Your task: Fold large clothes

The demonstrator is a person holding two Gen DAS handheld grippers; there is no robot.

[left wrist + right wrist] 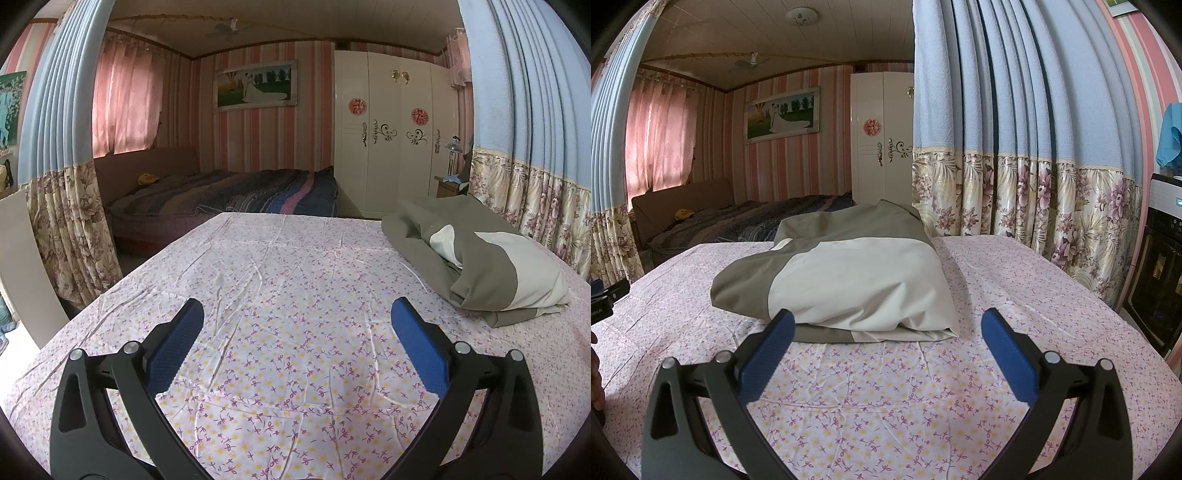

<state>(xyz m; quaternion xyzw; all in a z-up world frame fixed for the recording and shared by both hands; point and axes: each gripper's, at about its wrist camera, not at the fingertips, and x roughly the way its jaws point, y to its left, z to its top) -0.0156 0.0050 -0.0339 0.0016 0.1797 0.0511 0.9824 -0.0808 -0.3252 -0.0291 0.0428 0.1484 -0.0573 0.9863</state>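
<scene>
A large olive-grey and cream garment (849, 273) lies folded in a thick bundle on the floral sheet (886, 387). In the left wrist view the garment (491, 258) sits at the right, beyond my left gripper. My left gripper (295, 317) is open and empty above bare sheet (280, 280). My right gripper (886, 326) is open and empty, just in front of the bundle's near edge, with its blue fingertips (783, 325) close to the fabric but apart from it.
Blue and floral curtains (1015, 147) hang close behind the surface on the right. A dark cabinet (1156, 280) stands at the far right. A second bed (229, 192) and a white wardrobe (391, 133) lie beyond the far edge.
</scene>
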